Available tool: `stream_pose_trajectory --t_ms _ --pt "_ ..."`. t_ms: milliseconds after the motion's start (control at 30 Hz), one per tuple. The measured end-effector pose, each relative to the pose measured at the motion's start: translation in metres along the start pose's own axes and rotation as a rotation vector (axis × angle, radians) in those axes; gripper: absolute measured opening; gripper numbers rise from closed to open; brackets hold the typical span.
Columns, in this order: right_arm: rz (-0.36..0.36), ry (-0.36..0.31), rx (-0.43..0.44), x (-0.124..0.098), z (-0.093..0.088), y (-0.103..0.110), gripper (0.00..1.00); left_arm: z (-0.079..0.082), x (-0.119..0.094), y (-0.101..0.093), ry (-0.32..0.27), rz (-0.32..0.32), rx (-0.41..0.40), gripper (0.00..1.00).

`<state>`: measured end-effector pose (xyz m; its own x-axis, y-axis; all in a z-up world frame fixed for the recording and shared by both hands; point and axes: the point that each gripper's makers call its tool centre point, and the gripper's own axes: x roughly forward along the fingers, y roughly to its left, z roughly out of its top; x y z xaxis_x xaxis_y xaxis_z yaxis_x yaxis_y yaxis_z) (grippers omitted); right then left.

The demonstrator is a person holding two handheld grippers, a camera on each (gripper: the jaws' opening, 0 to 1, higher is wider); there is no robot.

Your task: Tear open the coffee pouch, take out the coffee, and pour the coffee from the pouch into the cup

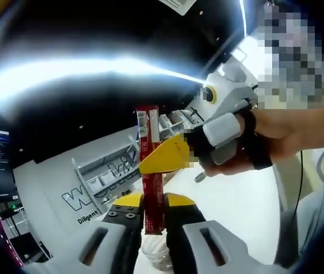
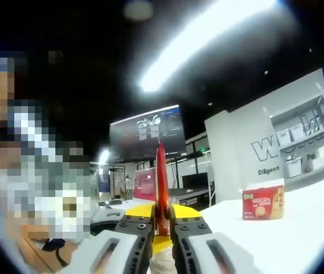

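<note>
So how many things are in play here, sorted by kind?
Grippers: 2, left and right
Coffee stick: 1, clamped by both
Cup: 1, white, under the stick
Coffee box: 1, on the table
Total: 5

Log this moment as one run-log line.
stage: pre-tear | left gripper: shut on coffee pouch lower part | right gripper: shut on pouch upper part | pouch: upright, unopened | cup: below pouch | Nescafe box: on table
</note>
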<state>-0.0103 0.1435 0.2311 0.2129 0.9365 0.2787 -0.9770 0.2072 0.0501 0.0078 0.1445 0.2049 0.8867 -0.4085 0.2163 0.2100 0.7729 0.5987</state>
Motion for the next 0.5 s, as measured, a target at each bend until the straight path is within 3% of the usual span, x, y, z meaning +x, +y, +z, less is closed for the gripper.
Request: stream_pose_trajectory --t_ms 133,367,500 --pt "-0.004 -0.006 -0.004 -0.002 0.004 0.002 0.15 -0.001 0.0 -0.001 0.007 0.0 0.0 0.15" --pt "-0.021 -0.057 -0.02 -0.012 0.029 -0.002 0.16 0.0 -0.002 -0.003 0.011 -0.001 0.0 0.15" --pt "-0.021 -0.054 -0.031 -0.012 0.028 0.002 0.15 0.0 -0.002 -0.003 0.01 -0.002 0.001 0.15"
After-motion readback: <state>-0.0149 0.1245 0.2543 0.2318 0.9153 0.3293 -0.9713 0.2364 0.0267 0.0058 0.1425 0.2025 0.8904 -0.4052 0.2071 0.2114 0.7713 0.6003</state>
